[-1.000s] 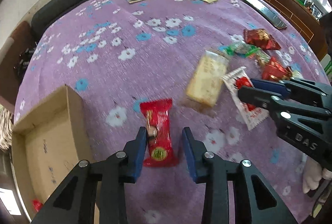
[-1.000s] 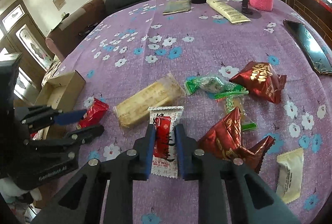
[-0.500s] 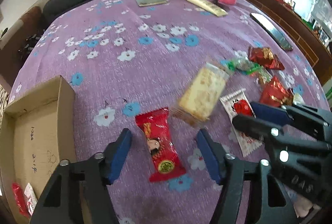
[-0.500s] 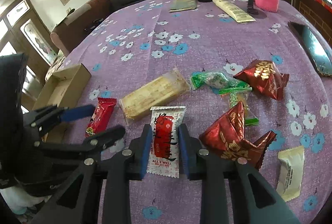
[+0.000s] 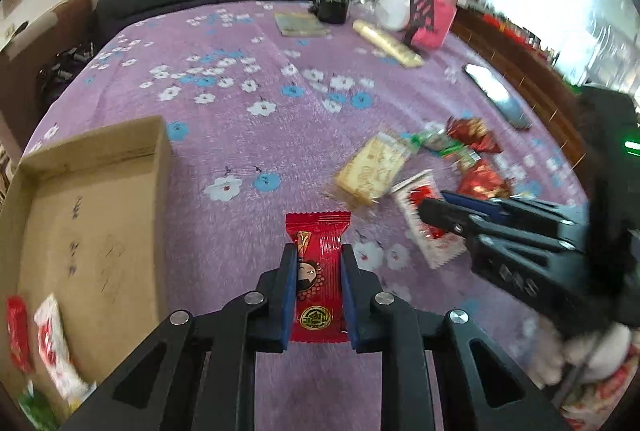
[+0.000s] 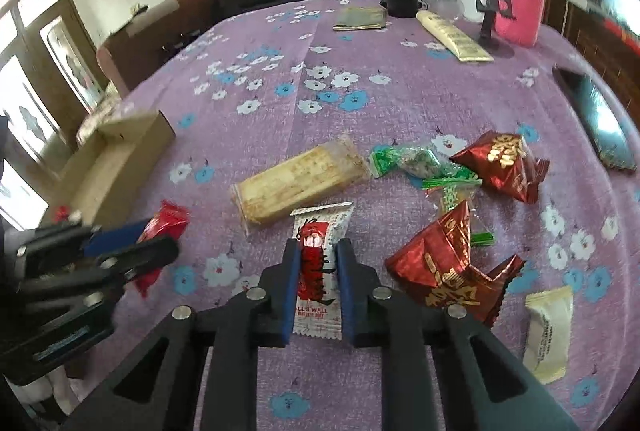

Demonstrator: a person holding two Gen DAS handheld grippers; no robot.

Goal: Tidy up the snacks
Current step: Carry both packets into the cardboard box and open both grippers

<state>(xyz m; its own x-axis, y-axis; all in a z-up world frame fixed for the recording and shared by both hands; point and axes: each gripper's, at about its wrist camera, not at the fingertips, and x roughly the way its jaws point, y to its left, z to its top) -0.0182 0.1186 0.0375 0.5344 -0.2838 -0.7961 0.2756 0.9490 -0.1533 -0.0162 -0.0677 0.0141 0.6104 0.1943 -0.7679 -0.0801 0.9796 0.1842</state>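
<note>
Counter (image 5: 248, 135) under purple floral cloth; cardboard box (image 5: 96, 215) open at its left edge, a few packets already inside, likely the sorting bin. Loose snacks cluster right of centre. Left tool (image 5: 318, 271) has just closed, clamped on red packet (image 5: 318, 259); half a second ago its jaws straddled it wide. Right tool (image 6: 318, 267) pinches white packet (image 6: 320, 251), as before.

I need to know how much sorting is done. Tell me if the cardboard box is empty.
Not empty. The cardboard box holds a few packets at its near end, one red, one white and red; the rest of its floor is bare.
</note>
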